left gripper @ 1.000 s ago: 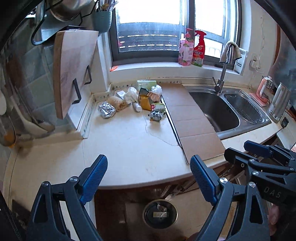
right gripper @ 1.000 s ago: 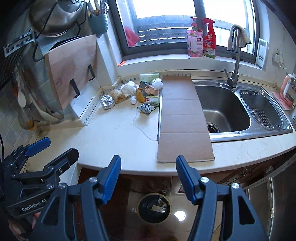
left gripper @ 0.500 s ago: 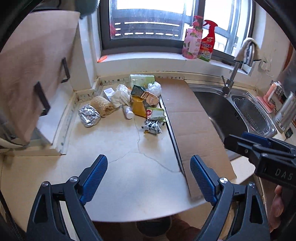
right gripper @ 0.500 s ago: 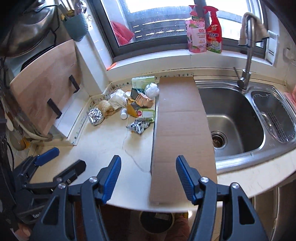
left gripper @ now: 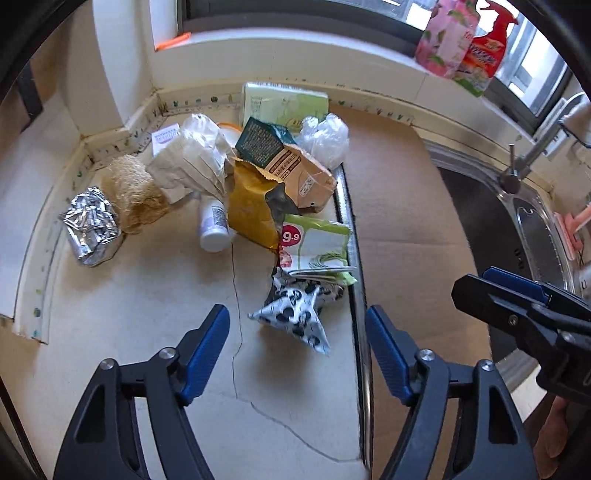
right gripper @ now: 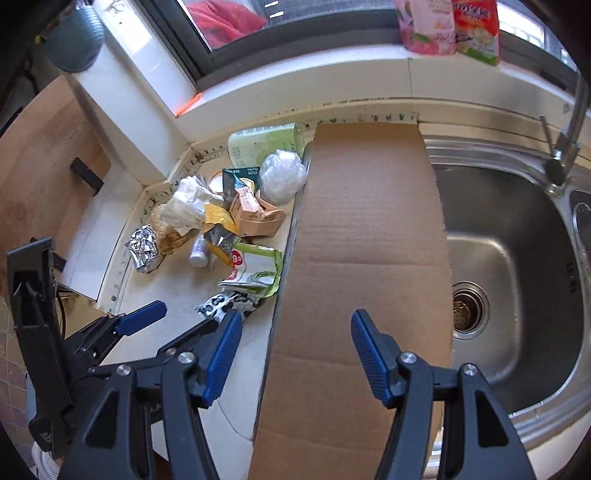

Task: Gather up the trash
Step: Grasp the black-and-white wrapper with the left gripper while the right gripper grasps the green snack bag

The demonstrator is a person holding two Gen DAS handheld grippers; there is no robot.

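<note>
Trash pile point(left gripper: 258, 192) on counter point(left gripper: 147, 302), left claw point(left gripper: 297, 347) wide near spotted wrapper point(left gripper: 295, 314), right claw point(right gripper: 295, 354) wide over cardboard point(right gripper: 369, 229)

Daylight pours in from the window point(right gripper: 280, 33) at the far side, lighting the countertop point(left gripper: 155, 295) brightly and evenly with soft shadows under the trash. The panes blow out to white glare at top right in the left wrist view. Both fisheye pictures bend straight edges strongly, darken to black corners, and blur slightly toward the rims.
</note>
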